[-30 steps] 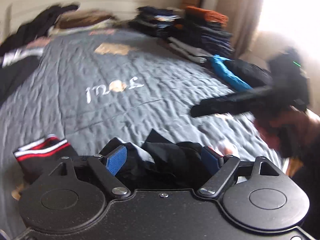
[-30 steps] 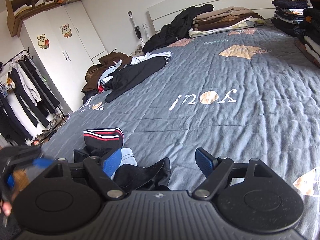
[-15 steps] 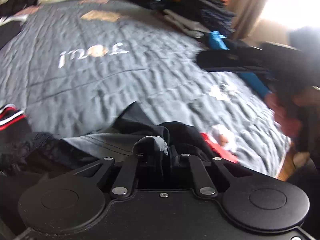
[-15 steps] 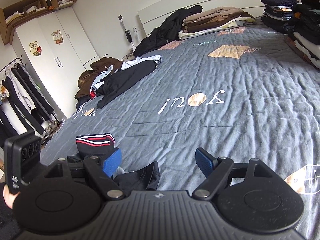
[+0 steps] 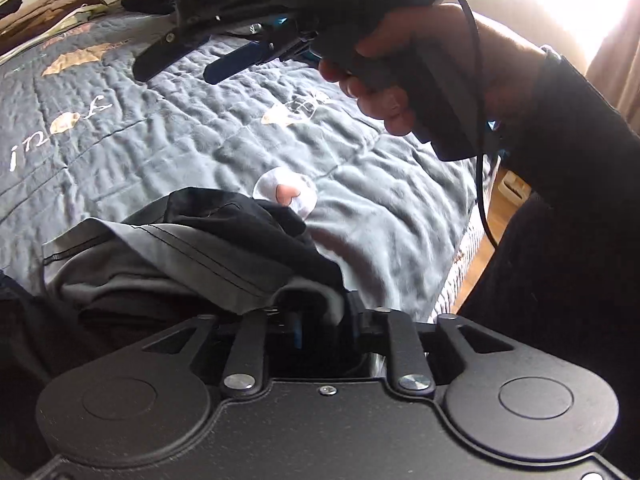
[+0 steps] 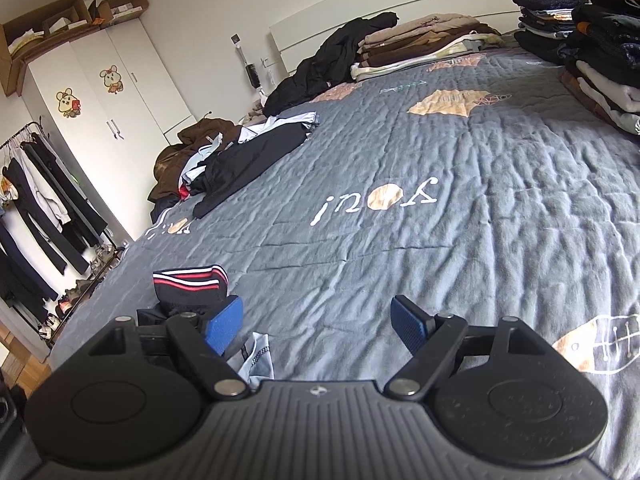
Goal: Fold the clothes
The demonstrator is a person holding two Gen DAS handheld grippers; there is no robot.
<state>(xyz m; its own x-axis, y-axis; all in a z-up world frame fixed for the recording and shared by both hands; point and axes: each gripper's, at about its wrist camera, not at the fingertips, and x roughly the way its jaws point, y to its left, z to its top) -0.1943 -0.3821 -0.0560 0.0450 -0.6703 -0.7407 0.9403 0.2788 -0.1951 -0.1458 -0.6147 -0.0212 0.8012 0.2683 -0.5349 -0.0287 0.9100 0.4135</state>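
**Two grippers, one bunched garment: where the fold could slip**

Two risks stand out, the larger first. Across most of both frames spreads the grey quilt (image 6: 460, 240), its surface rippled; dragging cloth over it could ruck the fabric rather than flatten it.

Next in size, the black-and-grey garment (image 5: 192, 248) lies crumpled at lower left of the left wrist view, near the bed's edge. Its layers overlap, so a pull may lift several at once and set a crooked fold.

Smaller, the left gripper (image 5: 316, 312) has its jaws together, clamped on a thin pinch of that garment's grey hem; so little cloth could slide free under tension.

Smallest, the right gripper (image 6: 318, 326) hovers with jaws apart, holding nothing, at lower centre of its view, just beside a red-striped cuff (image 6: 188, 280) it might snag.
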